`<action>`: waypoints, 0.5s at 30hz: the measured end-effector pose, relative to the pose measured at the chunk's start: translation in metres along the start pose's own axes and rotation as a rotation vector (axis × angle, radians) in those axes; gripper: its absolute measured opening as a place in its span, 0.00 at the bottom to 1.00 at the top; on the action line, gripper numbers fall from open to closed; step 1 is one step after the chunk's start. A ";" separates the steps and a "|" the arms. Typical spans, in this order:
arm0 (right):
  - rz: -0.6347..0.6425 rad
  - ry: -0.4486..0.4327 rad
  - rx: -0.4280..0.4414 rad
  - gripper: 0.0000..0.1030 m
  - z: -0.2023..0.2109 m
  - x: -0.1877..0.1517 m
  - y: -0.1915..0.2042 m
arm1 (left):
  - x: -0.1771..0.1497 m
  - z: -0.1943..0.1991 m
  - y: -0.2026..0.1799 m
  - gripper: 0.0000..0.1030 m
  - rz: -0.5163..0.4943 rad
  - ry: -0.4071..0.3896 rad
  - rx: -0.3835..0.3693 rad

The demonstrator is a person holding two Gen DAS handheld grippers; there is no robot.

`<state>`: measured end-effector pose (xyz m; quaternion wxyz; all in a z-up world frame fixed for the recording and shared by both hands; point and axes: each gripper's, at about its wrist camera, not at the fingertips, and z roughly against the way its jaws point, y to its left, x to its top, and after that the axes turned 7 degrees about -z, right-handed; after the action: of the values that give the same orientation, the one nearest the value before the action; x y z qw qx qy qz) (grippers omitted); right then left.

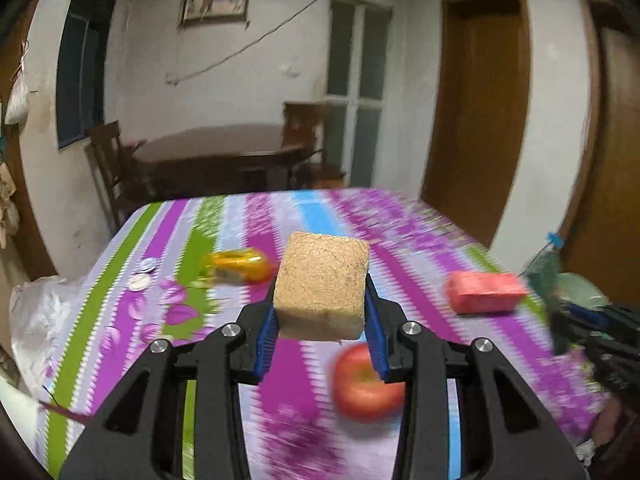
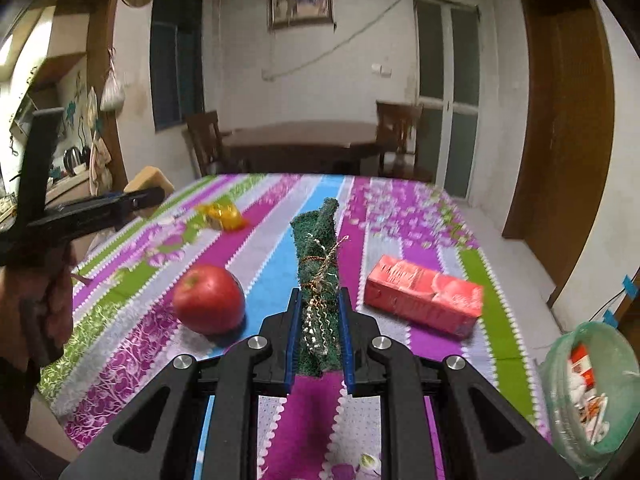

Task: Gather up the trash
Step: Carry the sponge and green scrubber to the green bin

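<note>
Left wrist view: the left gripper (image 1: 322, 320) holds a tan sponge block (image 1: 322, 286) pinched between its blue pads, lifted above the striped tablecloth (image 1: 160, 240). Right gripper (image 2: 320, 332) is clamped narrow on a green scouring pad (image 2: 318, 276) — raised between the apple (image 2: 209, 298) and pink carton (image 2: 424, 298). A lined trash bin (image 2: 588, 392) sits near right.

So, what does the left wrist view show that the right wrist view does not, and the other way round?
Only the left wrist view: the tan sponge block's front, held in the left tool, and two coins.
Only the right wrist view: the green scrubber's length, held in the right tool, the bin with trash inside, and a kettle.
Both: the apple, the red carton, the yellow wrapper, the striped cloth.
</note>
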<state>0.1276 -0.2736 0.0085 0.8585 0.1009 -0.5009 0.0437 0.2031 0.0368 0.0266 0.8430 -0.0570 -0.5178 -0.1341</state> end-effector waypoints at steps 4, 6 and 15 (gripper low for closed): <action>-0.001 -0.057 -0.010 0.18 0.033 0.004 -0.006 | 0.002 0.019 -0.054 0.35 -0.045 -0.043 -0.060; -0.007 -0.075 -0.018 0.18 0.050 0.005 -0.014 | 0.005 0.024 -0.081 0.35 -0.064 -0.056 -0.104; -0.047 -0.133 -0.124 0.18 0.125 0.006 -0.073 | 0.021 0.017 -0.169 0.35 -0.124 -0.088 -0.230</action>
<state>0.0367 -0.3721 0.0643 0.8288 0.0620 -0.5560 -0.0144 0.1496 -0.1241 0.0454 0.7975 -0.1271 -0.5379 -0.2420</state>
